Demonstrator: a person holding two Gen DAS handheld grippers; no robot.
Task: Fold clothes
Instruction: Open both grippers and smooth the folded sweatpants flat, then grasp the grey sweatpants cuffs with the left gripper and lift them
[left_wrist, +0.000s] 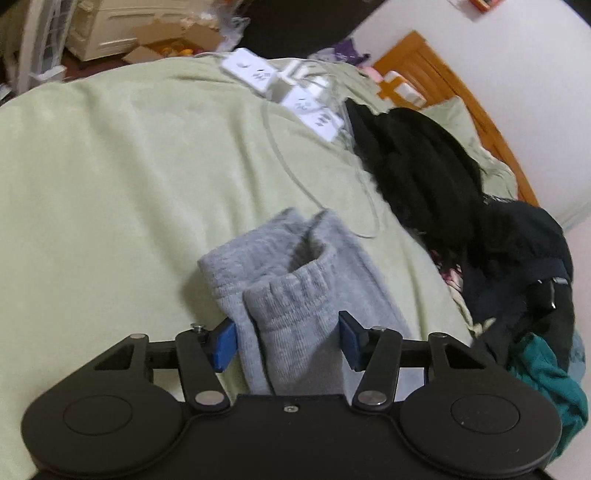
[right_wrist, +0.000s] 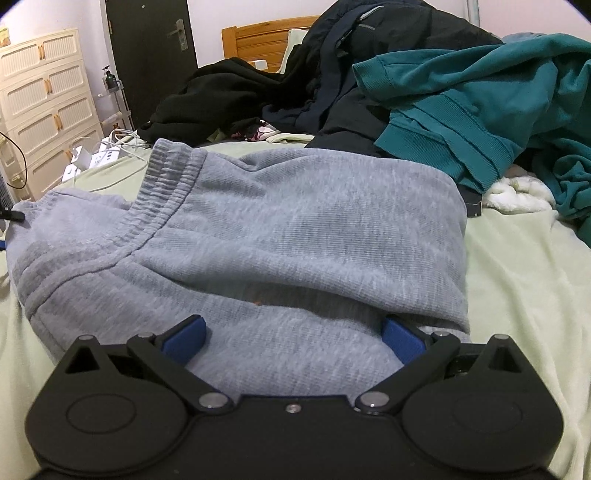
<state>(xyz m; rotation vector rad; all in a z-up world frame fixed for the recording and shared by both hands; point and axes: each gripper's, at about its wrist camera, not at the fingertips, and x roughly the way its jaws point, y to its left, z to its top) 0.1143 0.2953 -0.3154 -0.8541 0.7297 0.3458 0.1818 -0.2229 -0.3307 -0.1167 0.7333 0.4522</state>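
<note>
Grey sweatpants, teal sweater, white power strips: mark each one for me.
grey sweatpants (right_wrist: 295, 229), right wrist view, flat middle of the fabric.
teal sweater (right_wrist: 480, 85), right wrist view, upper body panel.
white power strips (left_wrist: 255, 75), left wrist view, top face of the far strip.

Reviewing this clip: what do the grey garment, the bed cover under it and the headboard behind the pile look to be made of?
Grey garment: looks like knitted cotton fleece, matte, with fine ribs and an elastic gathered waistband.
Bed cover: pale green, soft and slightly fuzzy, probably brushed or plush fabric; the blur leaves the weave unclear.
Headboard: orange-toned wood with slats, smooth and likely varnished.
</note>
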